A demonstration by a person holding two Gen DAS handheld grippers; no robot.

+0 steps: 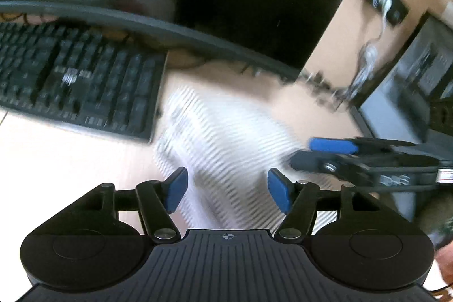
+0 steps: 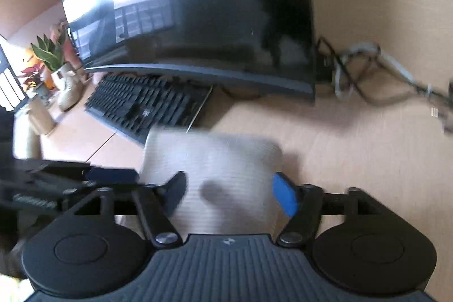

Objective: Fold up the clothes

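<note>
Nearest to us, the left gripper point(image 1: 227, 190) stood with its blue pads point(image 1: 176, 190) spread wide and nothing between them, and directly ahead of that gap lay the folded white ribbed garment point(image 1: 223, 137), flat on the pale wooden desk point(image 1: 56, 146). Our right gripper point(image 2: 230, 193) was likewise spread apart, its pads empty, hovering over the near edge of the same garment point(image 2: 223, 163), which cast back a small dark shadow between the fingers. Each tool showed in the other's view: from the left wrist the right gripper point(image 1: 334, 150) came in from the right side, its blue tip close over the cloth's right edge, and from the right wrist the left gripper point(image 2: 110, 174) reached in from the left, close beside the cloth's left edge; whether either touched the fabric we could not tell through the blur. Beyond the garment, ahead and to the left of both tools, sat a black keyboard point(image 2: 147, 104), and behind it a dark curved monitor point(image 2: 198, 19). Farther right of the right gripper a tangle of cables point(image 2: 368, 72) lay on the desk, and far left stood potted plants point(image 2: 53, 58).
</note>
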